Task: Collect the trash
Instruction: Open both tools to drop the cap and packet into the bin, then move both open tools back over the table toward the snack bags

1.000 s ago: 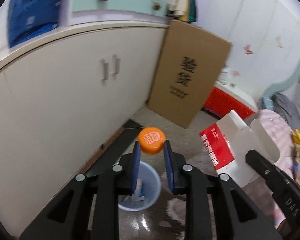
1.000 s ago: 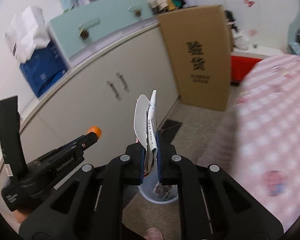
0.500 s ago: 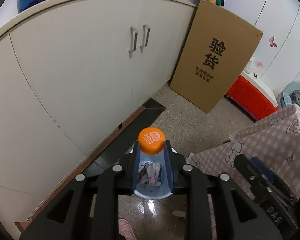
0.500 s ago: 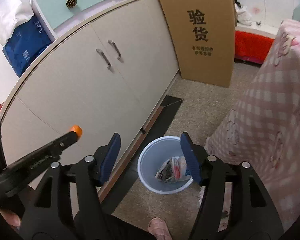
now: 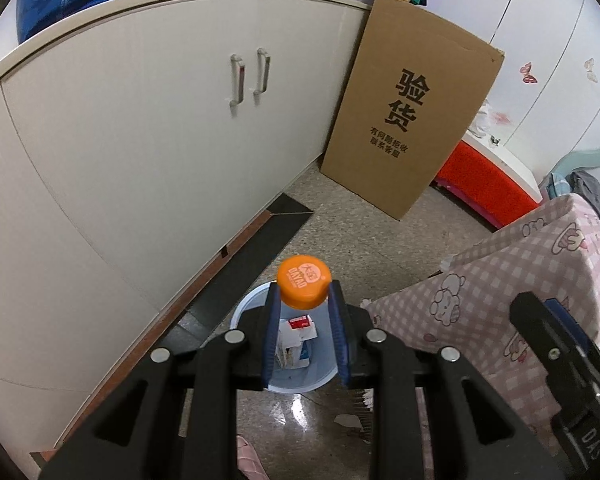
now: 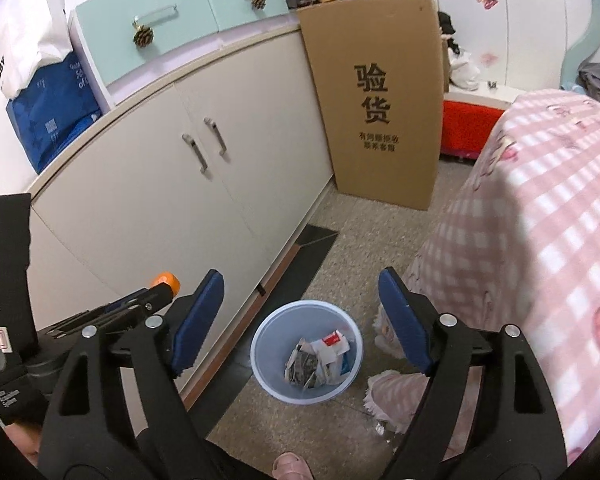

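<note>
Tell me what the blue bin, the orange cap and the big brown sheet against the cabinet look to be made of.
Blue bin: likely thin plastic, smooth and slightly translucent, with a moulded rolled rim.
Orange cap: apparently hard plastic, matte, with printed lettering on top.
Brown sheet: cardboard, dull kraft-brown finish, black printed characters, a frayed top corner.

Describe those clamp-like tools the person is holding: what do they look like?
Both are matte black plastic frames with silver screws. The left gripper and right gripper each carry two fingers faced with ribbed blue pads. White lettering marks the left one's side.
</note>
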A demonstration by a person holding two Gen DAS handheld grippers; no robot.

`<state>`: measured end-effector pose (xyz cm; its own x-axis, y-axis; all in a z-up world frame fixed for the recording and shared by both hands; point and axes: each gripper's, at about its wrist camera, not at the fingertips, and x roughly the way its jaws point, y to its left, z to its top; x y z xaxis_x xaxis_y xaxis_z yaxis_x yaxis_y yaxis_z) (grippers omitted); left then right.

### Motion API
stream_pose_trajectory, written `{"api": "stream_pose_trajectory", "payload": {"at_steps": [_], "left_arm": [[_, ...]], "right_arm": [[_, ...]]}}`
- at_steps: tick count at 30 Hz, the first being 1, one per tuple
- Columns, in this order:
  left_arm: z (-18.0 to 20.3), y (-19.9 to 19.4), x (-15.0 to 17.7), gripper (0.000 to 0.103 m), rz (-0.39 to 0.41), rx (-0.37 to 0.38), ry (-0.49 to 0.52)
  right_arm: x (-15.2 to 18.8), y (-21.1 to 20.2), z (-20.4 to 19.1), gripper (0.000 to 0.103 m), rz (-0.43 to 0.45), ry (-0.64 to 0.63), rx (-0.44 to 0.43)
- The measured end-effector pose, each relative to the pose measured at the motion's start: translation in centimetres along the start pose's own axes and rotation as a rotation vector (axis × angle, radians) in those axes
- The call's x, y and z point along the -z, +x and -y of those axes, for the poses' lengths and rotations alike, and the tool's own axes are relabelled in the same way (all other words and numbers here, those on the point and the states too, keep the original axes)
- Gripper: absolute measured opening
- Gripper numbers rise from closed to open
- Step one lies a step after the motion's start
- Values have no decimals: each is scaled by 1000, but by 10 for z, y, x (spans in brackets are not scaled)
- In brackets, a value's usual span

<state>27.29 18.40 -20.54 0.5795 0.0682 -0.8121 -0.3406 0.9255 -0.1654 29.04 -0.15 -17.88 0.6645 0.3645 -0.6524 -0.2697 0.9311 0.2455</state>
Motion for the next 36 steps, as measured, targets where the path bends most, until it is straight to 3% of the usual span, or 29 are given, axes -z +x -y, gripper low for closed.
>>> {"api": "stream_pose_trajectory", "payload": {"at_steps": [7, 8, 9, 10, 14, 21, 27, 36], "left_arm": [[16, 5, -10, 26, -12, 14, 8], [16, 8, -11, 41, -20, 12, 8], [18, 14, -13, 65, -48, 2, 7], [19, 19, -14, 68, -70, 1, 2], [15, 20, -11, 68, -92, 14, -28], [21, -11, -2, 69, -37, 24, -27], [41, -51, 5, 71, 40, 34, 20], [96, -109, 27, 74, 126, 109, 138]], "right_arm": [[-8, -15, 2, 79, 57, 0, 5], [-9, -16, 1, 79, 68, -9, 22], [-9, -17, 1, 79, 75, -10, 27], [-10, -19, 2, 79, 79, -7, 23], [-9, -25, 7, 80, 82, 2, 24], [-6, -41, 14, 80, 87, 29, 23], [-7, -77, 28, 80, 134, 62, 33], [5, -138, 62, 82, 189, 118, 88]]}}
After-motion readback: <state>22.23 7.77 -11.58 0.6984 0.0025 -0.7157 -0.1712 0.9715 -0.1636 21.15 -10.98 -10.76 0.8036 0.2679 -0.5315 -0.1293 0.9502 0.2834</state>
